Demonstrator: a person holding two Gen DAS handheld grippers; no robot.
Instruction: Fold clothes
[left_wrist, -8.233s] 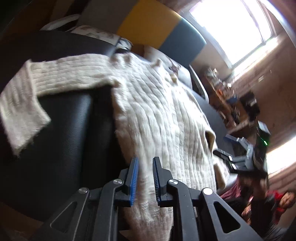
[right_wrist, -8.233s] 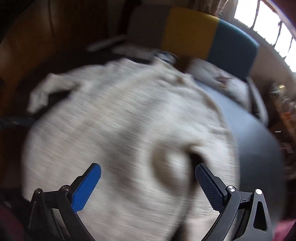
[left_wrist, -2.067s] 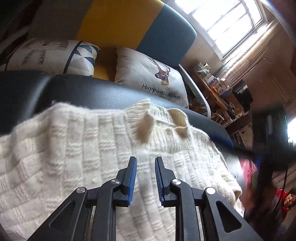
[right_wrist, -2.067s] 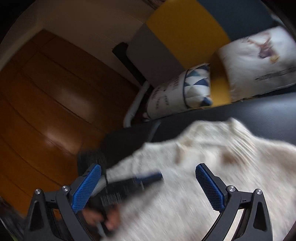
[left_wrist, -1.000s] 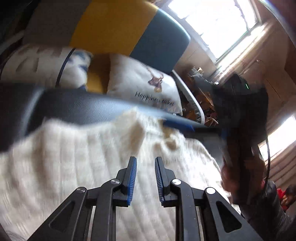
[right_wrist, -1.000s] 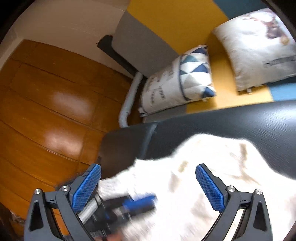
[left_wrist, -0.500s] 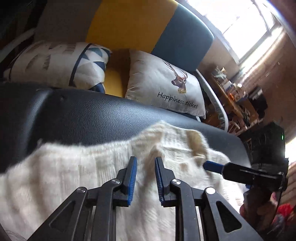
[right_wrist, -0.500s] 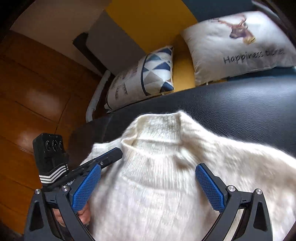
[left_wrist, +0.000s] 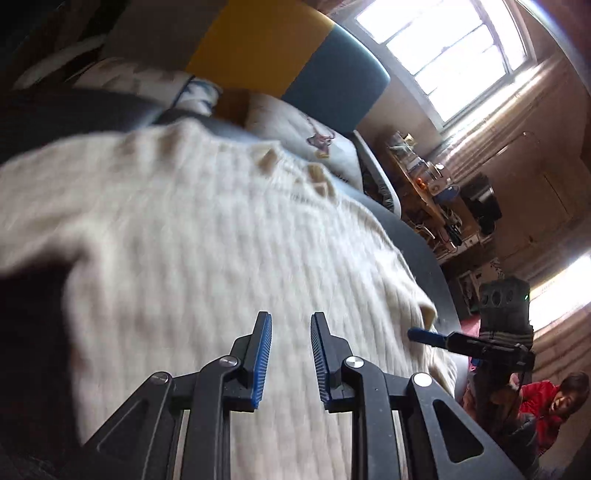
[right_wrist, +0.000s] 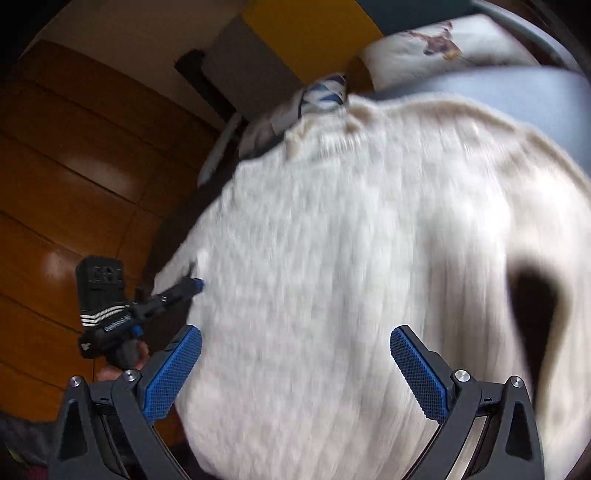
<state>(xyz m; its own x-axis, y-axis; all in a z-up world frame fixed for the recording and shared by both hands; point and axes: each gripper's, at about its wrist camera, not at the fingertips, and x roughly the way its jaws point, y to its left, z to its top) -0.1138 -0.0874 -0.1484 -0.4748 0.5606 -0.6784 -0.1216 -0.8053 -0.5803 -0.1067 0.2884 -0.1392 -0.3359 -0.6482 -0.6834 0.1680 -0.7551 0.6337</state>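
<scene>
A cream knitted sweater is spread over a dark padded surface, its collar toward the far edge, where two cushions are propped against a yellow and blue backrest. The left gripper is held above the near part of the knit, its blue-padded fingers brought nearly together with a narrow gap and nothing seen between them. The right gripper is held over the sweater's middle with its fingers spread wide apart. In the right wrist view, the left gripper's tip is seen at the sweater's left edge. Both views are blurred by motion. A person in red is glimpsed at the lower right.
</scene>
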